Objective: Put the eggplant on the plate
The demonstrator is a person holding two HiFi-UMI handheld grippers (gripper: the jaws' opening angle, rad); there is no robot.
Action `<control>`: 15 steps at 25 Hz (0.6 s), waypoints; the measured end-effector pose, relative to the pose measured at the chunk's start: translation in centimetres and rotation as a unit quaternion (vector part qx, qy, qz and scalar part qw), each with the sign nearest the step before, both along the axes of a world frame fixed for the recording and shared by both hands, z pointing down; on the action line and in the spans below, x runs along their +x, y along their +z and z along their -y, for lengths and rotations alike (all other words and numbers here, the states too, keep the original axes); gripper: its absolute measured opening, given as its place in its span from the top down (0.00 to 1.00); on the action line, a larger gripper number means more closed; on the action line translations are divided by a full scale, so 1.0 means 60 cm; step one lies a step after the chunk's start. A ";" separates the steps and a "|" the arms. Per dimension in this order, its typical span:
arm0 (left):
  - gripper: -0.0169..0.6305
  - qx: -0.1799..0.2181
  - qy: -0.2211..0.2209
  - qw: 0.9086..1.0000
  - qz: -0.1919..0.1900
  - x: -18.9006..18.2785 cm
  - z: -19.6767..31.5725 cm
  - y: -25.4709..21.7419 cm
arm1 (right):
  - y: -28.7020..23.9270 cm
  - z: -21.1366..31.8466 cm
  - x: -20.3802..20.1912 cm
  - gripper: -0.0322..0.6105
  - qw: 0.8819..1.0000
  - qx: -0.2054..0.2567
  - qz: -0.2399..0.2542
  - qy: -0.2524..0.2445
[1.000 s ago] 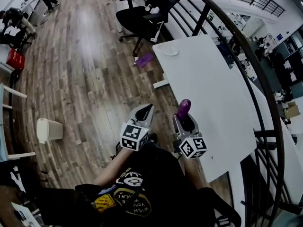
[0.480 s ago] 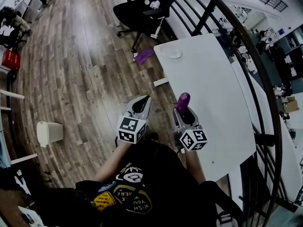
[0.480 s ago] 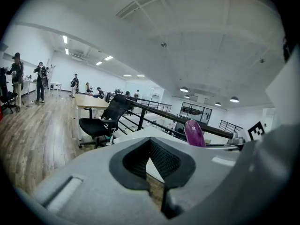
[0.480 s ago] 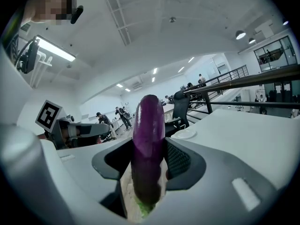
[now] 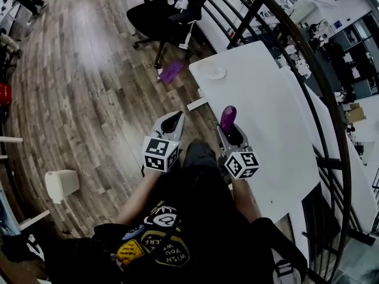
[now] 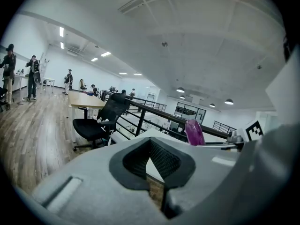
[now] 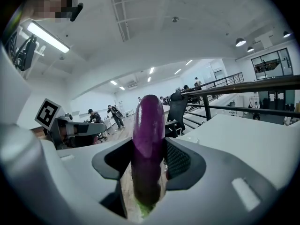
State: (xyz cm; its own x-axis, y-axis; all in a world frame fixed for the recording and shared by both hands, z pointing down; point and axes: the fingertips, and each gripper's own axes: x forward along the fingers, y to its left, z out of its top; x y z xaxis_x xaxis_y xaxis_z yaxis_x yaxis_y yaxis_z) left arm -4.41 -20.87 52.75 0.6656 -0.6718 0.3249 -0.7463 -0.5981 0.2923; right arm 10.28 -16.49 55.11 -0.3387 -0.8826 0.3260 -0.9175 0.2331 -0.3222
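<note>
A floor of weathered wood planks point(image 5: 89, 87) fills the left of the head view. A white table point(image 5: 266, 129) stands at the right, with a black metal railing point(image 6: 162, 114) curving along its far side. Beyond the table's end sits a black office chair point(image 5: 155, 18) on castors, and a purple object point(image 5: 172, 71) lies on the floor near it. A white waste bin point(image 5: 61, 184) stands alone at the lower left. The gripper views show a white ceiling with strip lights point(image 6: 105, 54), white walls, a pale wooden desk point(image 6: 80, 99) and several people point(image 6: 32, 76) standing far off.
</note>
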 end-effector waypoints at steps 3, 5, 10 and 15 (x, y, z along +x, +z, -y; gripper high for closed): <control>0.97 -0.014 -0.006 1.000 -0.002 -0.010 0.033 0.016 | 0.020 0.043 0.003 0.62 1.000 -0.017 -0.013 -0.006; 0.97 -0.019 -0.011 1.000 0.000 -0.013 0.064 0.031 | 0.034 0.083 0.010 0.62 0.999 -0.021 -0.027 -0.013; 0.97 -0.016 -0.014 1.000 -0.007 0.009 0.155 0.053 | 0.072 0.188 0.040 0.62 0.995 -0.017 -0.084 -0.055; 0.97 -0.057 -0.002 0.997 -0.045 0.078 0.243 0.115 | 0.122 0.287 0.097 0.62 0.987 -0.037 -0.127 -0.088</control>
